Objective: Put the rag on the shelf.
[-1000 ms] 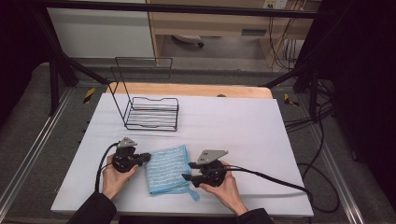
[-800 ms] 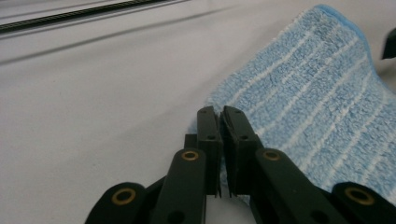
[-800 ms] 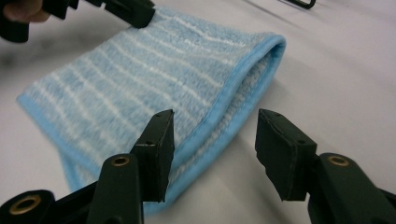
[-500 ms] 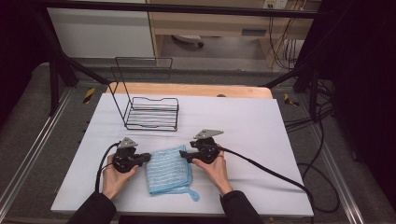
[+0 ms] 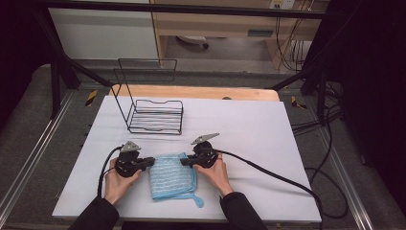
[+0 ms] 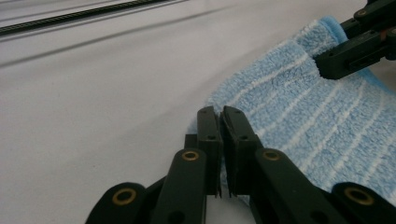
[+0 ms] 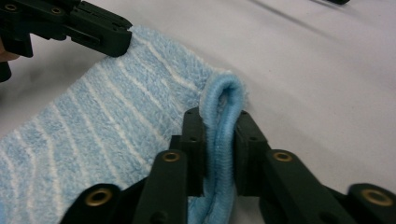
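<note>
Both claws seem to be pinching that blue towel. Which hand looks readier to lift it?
Probably the right gripper: a thick fold of the blue towel sits clamped between its jaws. The left gripper pinches only a thin edge.

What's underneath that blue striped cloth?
The blue towel lies on the white table, both grippers pinching its far corners. Whatever is beneath its middle is covered, so I cannot tell.

- Black wire rack (image 5: 155,115), upright on the far left of the table, tall back frame rising behind a low basket.
- White table top (image 5: 249,129), bare across the right half.
- Pale wooden strip (image 5: 201,92) along the far edge of the table.
- Yellow-and-black tape marks (image 5: 91,97) on the grey floor near both far corners.
- Black frame bar (image 5: 191,8) across the top.
- Loose cables (image 5: 292,43) hanging at far right.
</note>
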Demonstrator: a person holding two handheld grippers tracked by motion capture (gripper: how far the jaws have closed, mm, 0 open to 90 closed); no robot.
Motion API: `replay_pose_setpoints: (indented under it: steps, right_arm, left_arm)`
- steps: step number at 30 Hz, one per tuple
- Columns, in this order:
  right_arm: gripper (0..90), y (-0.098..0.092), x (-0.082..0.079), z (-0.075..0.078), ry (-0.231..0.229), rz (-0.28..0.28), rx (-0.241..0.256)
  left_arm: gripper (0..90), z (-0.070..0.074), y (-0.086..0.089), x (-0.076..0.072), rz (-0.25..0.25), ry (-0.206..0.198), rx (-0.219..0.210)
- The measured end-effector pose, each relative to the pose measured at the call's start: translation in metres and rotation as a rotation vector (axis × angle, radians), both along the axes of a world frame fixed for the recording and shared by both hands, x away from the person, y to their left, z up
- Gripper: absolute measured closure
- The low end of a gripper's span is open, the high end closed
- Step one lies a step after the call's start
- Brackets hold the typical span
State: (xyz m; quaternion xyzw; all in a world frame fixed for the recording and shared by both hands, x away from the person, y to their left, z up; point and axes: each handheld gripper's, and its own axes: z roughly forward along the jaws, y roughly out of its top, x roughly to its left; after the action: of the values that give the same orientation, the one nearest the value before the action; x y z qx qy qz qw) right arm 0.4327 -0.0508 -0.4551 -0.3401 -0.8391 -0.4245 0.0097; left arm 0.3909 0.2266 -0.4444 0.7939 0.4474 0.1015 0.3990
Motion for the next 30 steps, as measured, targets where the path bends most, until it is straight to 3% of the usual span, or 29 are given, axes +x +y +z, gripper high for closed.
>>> replay_pose_setpoints:
  steps: [6, 7, 11, 12, 15, 20, 25, 30]
  right_arm:
    - [83.4, -0.007, -0.009, 0.011, -0.008, -0.063, 0.018]
    - [83.4, -0.012, -0.014, 0.014, -0.012, -0.102, 0.022]
    - [83.2, -0.019, -0.022, 0.015, -0.031, -0.163, 0.014]
    - [83.0, -0.022, -0.026, 0.014, -0.041, -0.204, 0.007]
    - [82.7, -0.024, -0.029, 0.011, -0.047, -0.244, -0.008]
    - [78.7, -0.025, -0.029, 0.003, -0.053, -0.256, -0.019]
    - [57.8, -0.029, -0.029, 0.009, -0.095, -0.213, -0.023]
    - [32.9, -0.038, -0.030, 0.017, -0.139, -0.184, 0.002]
  left_arm:
    - [85.8, 0.002, -0.004, 0.006, -0.009, -0.001, -0.021]
    - [85.8, 0.002, -0.007, 0.008, -0.012, -0.005, -0.024]
    - [85.6, 0.004, -0.022, 0.017, -0.027, -0.028, -0.016]
    - [85.4, 0.004, -0.025, 0.019, -0.029, -0.032, -0.013]
    - [84.9, 0.001, -0.034, 0.026, -0.032, -0.034, -0.003]
    - [76.9, 0.001, -0.033, 0.025, -0.024, -0.035, 0.003]
    - [58.4, 0.011, -0.023, 0.018, -0.011, -0.042, -0.029]
    - [54.4, 0.005, -0.029, 0.022, -0.005, -0.002, -0.009]
